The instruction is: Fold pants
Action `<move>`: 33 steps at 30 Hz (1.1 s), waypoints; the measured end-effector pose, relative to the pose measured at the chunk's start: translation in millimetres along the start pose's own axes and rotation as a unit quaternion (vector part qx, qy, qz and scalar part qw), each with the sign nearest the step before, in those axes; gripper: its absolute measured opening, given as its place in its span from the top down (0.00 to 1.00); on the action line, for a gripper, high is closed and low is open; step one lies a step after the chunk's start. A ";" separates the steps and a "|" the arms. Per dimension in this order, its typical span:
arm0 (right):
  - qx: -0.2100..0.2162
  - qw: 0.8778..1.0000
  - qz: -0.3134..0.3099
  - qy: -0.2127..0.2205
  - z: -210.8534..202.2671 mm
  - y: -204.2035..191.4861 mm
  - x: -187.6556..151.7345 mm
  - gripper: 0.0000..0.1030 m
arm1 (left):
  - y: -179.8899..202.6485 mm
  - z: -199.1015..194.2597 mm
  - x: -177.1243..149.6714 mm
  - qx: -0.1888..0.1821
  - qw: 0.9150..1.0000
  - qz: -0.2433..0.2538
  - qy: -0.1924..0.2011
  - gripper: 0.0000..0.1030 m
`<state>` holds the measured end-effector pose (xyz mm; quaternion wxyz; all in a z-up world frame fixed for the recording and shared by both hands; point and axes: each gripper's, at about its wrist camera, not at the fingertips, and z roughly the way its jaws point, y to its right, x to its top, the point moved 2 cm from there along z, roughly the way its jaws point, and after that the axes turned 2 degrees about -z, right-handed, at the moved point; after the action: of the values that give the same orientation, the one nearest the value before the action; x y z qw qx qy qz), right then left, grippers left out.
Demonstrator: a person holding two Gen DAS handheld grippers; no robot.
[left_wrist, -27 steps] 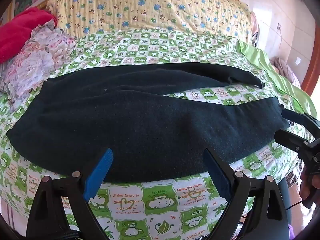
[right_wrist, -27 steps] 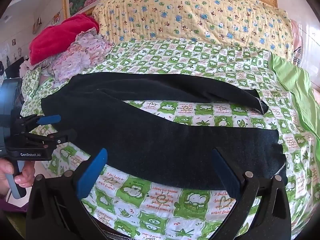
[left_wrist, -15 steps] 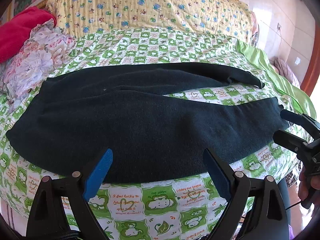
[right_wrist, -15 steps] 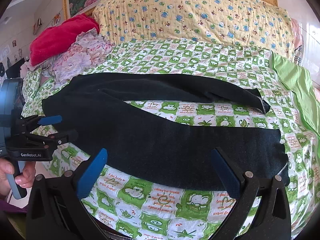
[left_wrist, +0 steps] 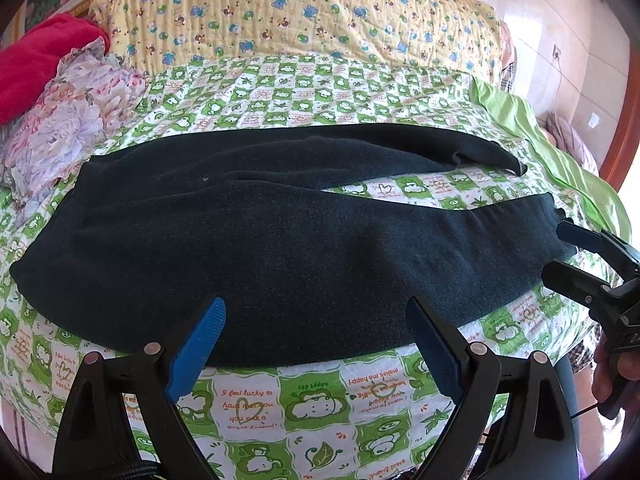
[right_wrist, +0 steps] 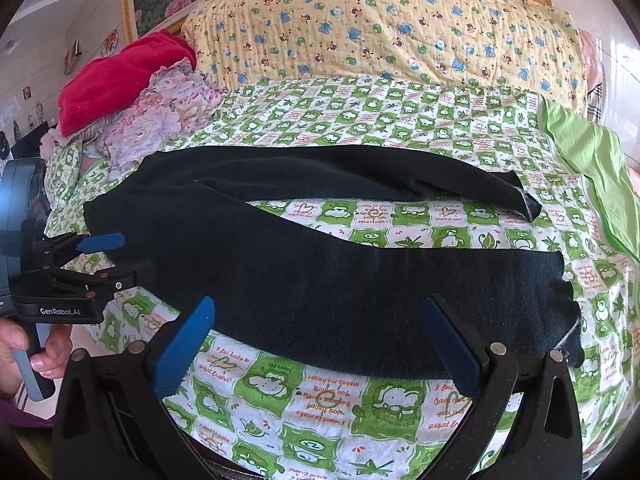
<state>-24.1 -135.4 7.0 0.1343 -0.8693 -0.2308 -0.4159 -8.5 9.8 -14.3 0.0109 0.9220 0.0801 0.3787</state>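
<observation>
Two views. Left wrist: left tool (left_wrist: 316, 344) jaws wide, empty, over the near edge of dark blue-black knit pants (left_wrist: 280, 248) spread flat on green-checked cartoon bedsheet (left_wrist: 312, 396); right tool (left_wrist: 560, 252) at 3 o'clock, by the cuff. Right wrist: right tool (right_wrist: 320, 340) wide, empty, pants (right_wrist: 320, 272) ahead at 12; left tool (right_wrist: 120, 256) at 9 o'clock, near the waist.

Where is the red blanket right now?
In both wrist views the red blanket sits at the bed's far left, piled behind the floral cloth and beside the yellow quilt, well clear of the dark pants.
</observation>
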 end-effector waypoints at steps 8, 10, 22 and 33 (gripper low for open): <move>0.008 1.000 0.016 -0.004 1.5 9.0 -1.8 0.00 | 1.6 -0.1 2.7 -0.003 1.000 0.004 -0.005 0.10; 0.009 1.000 0.021 -0.003 2.5 8.2 -1.1 0.00 | 1.8 0.5 3.8 -0.005 1.000 0.006 -0.005 0.10; 0.008 0.999 0.022 0.028 3.2 15.4 13.2 0.00 | 3.4 8.6 22.6 -0.016 0.999 0.033 -0.004 0.10; 0.017 0.999 0.026 0.012 2.4 28.9 22.2 0.00 | 9.9 15.3 35.2 -0.022 0.999 0.047 -0.015 0.10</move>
<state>4.5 -152.7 21.8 0.1623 -0.8675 -0.2139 -0.4188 28.3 6.2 0.2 0.0146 0.9297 0.0281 0.3669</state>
